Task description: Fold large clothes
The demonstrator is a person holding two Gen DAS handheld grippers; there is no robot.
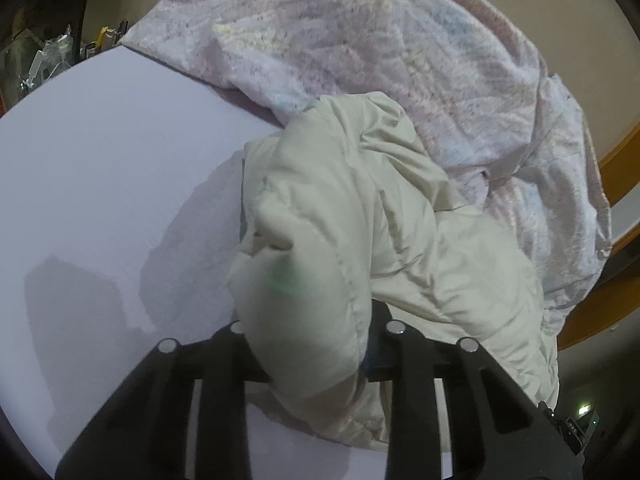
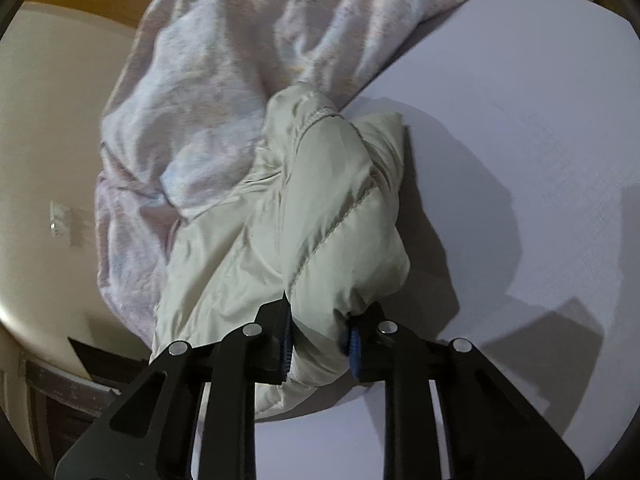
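Both grippers pinch the cream padded jacket, prob. so it can be lifted & spread flat for folding. Right gripper has its jaws narrowed on a bunched fold, blue pads biting into fabric. Left gripper likewise clamps a puffy fold of the jacket. Jacket sits crumpled on the lavender bed sheet, touching the pastel duvet heaped behind, w/ bare sheet alongside for laying it out.

A home bedroom: rumpled duvet on a sheeted bed.
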